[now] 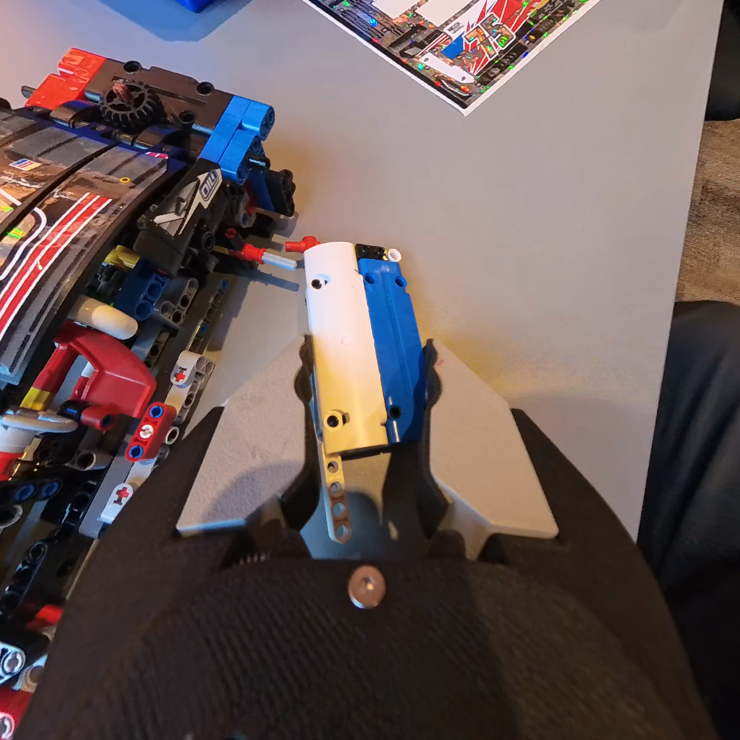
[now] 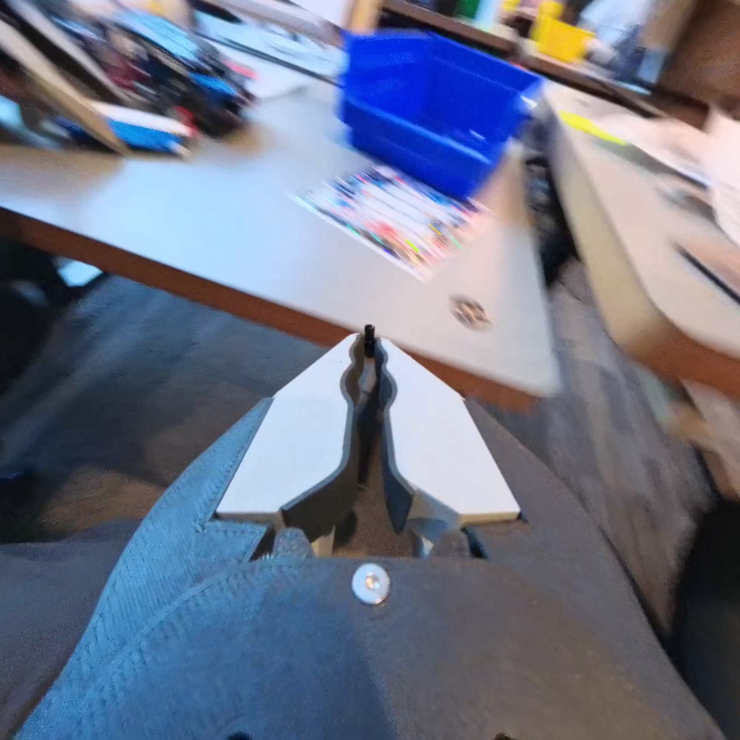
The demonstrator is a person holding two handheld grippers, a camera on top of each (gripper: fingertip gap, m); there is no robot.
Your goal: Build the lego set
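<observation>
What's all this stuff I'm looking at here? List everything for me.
Lego car model: one, part-built, black, red and blue, left on the table.
Panel assembly: one, white and blue, held beside the model.
Black pin: one, small, pinched at the right claw's tips.
Sticker sheet: one, multicoloured, far side of the table.
Blue bin: one, behind the sheet.
Table: one, grey top.
Background shelves: too blurred to list.
Left claw: shut on the panel assembly.
Right claw: shut on the pin, off the table's edge.
</observation>
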